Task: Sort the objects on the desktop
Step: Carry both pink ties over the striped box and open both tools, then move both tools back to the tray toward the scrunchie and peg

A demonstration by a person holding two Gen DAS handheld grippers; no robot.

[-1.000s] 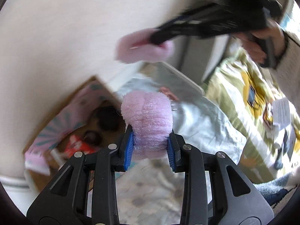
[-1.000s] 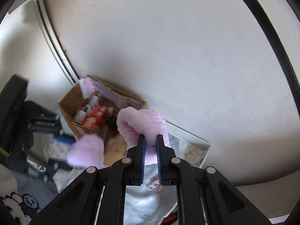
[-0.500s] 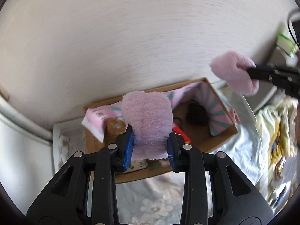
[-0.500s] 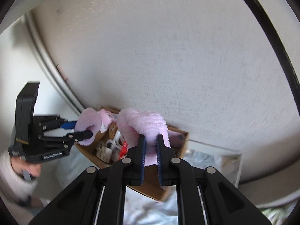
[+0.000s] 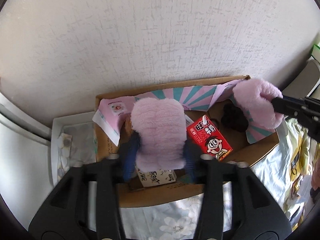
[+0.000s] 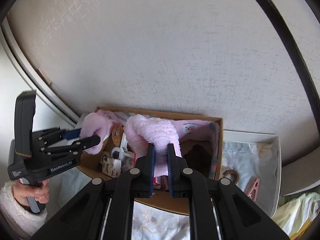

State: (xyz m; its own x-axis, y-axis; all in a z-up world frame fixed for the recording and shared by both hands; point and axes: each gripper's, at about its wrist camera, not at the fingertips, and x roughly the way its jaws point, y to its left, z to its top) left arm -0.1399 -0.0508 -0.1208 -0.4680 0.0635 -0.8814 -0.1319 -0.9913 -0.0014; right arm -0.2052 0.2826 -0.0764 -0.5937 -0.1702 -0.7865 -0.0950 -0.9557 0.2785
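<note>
My left gripper (image 5: 160, 150) is shut on a fluffy pink sock (image 5: 159, 132) and holds it over the left half of an open cardboard box (image 5: 160, 195). My right gripper (image 6: 160, 156) is shut on a second fluffy pink sock (image 6: 154, 129) over the same box (image 6: 220, 146). The right gripper and its sock (image 5: 258, 104) show at the box's right end in the left wrist view. The left gripper and its sock (image 6: 94, 132) show at the box's left end in the right wrist view.
The box holds a red milk carton (image 5: 209, 138), a black furry thing (image 5: 234, 118), a white printed carton (image 5: 156, 177) and a pink striped liner (image 5: 186, 96). It stands against a white wall on floral cloth (image 5: 172, 220). A white tray (image 6: 276, 160) sits beside it.
Both grippers have swung toward the wall and moved in over the box, each still holding its pink sock. The box now fills the lower middle of both views.
</note>
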